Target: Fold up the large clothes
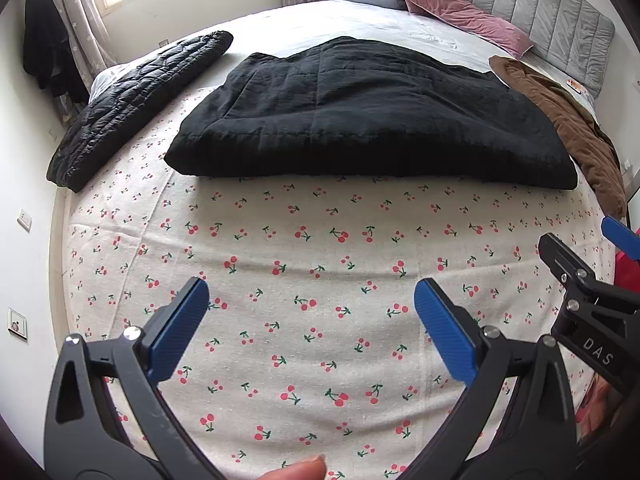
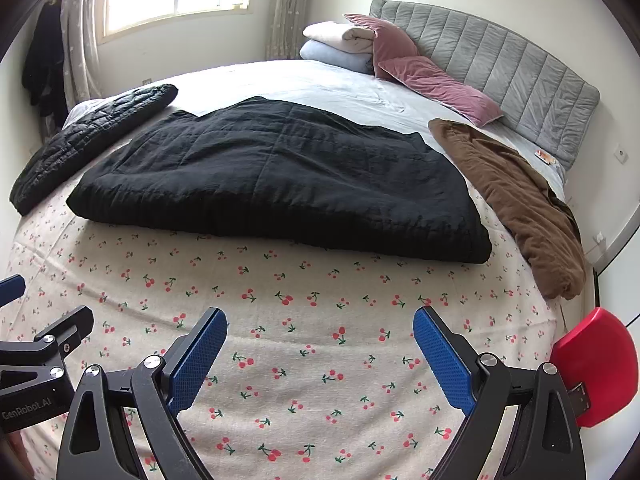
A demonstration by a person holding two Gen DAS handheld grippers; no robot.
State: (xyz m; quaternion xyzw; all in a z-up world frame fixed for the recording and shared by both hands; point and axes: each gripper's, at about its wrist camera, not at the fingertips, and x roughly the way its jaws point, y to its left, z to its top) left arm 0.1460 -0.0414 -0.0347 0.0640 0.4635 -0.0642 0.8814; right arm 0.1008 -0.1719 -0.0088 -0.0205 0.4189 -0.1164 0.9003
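A large black quilted garment (image 1: pixel 360 120) (image 2: pixel 280 184) lies folded flat in the middle of the bed. My left gripper (image 1: pixel 312 300) is open and empty, hovering over the cherry-print sheet (image 1: pixel 304 264) well short of the garment's near edge. My right gripper (image 2: pixel 320 328) is also open and empty, beside the left one and equally short of the garment. Part of the right gripper shows at the right edge of the left wrist view (image 1: pixel 580 280). Part of the left gripper shows at the left edge of the right wrist view (image 2: pixel 40 352).
A black puffer jacket (image 1: pixel 132 108) (image 2: pixel 88 140) lies along the bed's left side. A brown garment (image 1: pixel 572 128) (image 2: pixel 516 200) lies along the right side. Pink pillows (image 2: pixel 432 80), folded blankets (image 2: pixel 340 44) and a grey headboard (image 2: pixel 500 68) are at the far end. A red object (image 2: pixel 596 364) sits at the right.
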